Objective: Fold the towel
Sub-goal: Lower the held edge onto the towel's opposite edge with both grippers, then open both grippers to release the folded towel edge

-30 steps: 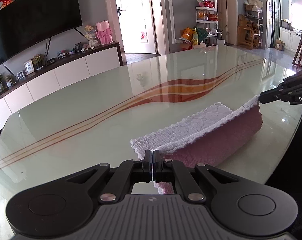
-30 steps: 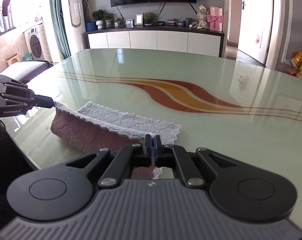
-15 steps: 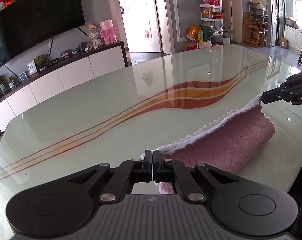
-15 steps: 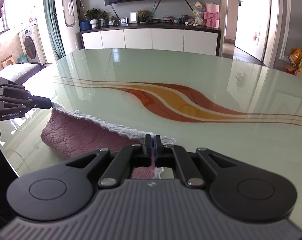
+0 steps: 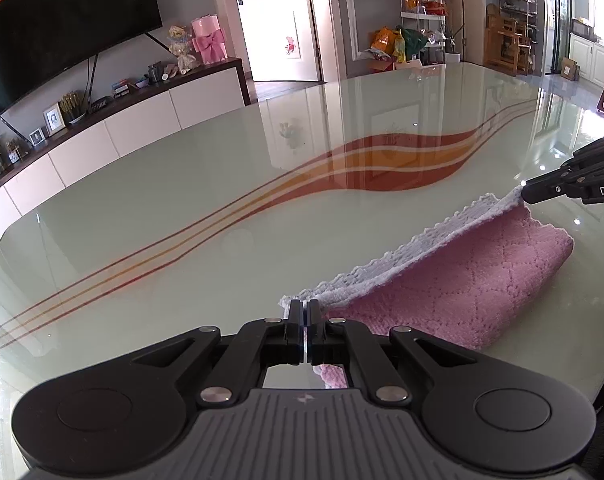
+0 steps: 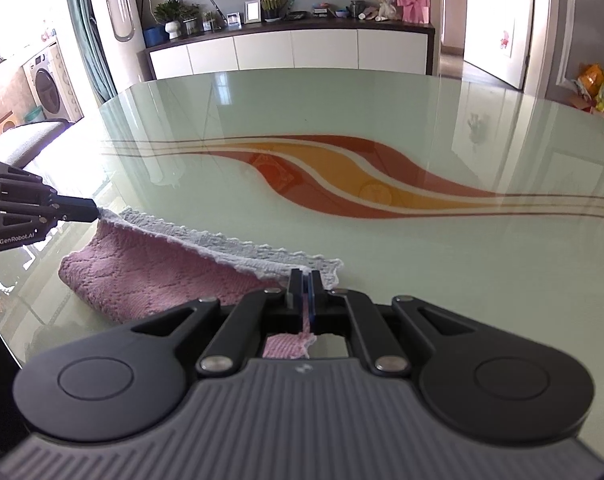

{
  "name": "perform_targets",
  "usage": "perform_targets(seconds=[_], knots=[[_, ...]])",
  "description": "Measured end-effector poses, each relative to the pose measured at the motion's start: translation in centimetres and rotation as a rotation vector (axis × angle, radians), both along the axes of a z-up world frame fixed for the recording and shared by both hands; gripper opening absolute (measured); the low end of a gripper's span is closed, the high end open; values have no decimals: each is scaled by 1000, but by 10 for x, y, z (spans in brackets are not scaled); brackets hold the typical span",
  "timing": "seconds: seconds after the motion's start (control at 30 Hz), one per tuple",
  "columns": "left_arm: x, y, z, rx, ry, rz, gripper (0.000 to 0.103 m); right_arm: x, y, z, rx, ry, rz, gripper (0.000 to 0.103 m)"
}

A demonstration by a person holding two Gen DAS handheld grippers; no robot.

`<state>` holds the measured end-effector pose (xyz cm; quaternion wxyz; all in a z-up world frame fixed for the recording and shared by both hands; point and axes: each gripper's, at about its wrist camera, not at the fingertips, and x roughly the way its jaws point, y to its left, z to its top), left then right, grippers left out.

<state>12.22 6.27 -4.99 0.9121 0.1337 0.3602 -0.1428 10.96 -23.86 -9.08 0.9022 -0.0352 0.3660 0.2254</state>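
Pinching one corner each, the left hand-held gripper [image 5: 304, 312] and right hand-held gripper [image 6: 307, 282] hold the towel [image 5: 454, 280] doubled over. Its long axis spans between them, low over the table [image 5: 222, 200].

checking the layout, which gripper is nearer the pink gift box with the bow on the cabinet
Left. The left gripper holds the towel corner on the gift box side; the right gripper holds the other corner, with the box farther off.
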Motion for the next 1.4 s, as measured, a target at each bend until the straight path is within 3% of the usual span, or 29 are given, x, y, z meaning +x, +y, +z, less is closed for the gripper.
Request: perform_targets(seconds=[0.77,0.9,1.07,1.2,1.4], knots=[[10,-1,-7,30,-6,35,5,12,5,-2,-4,-1,-49,4],[10,2,-7,38,-13,51,7,14,3,-3,10,-8,-66,20],[6,5,-4,47,-30,65,11,6,-3,2,6,-60,-109,28],[-5,1,5,24,-43,34,12,-4,-3,5,-27,-103,-109,28],[-5,-24,4,-25,-34,-69,17,0,20,-2,56,-58,-13,28]])
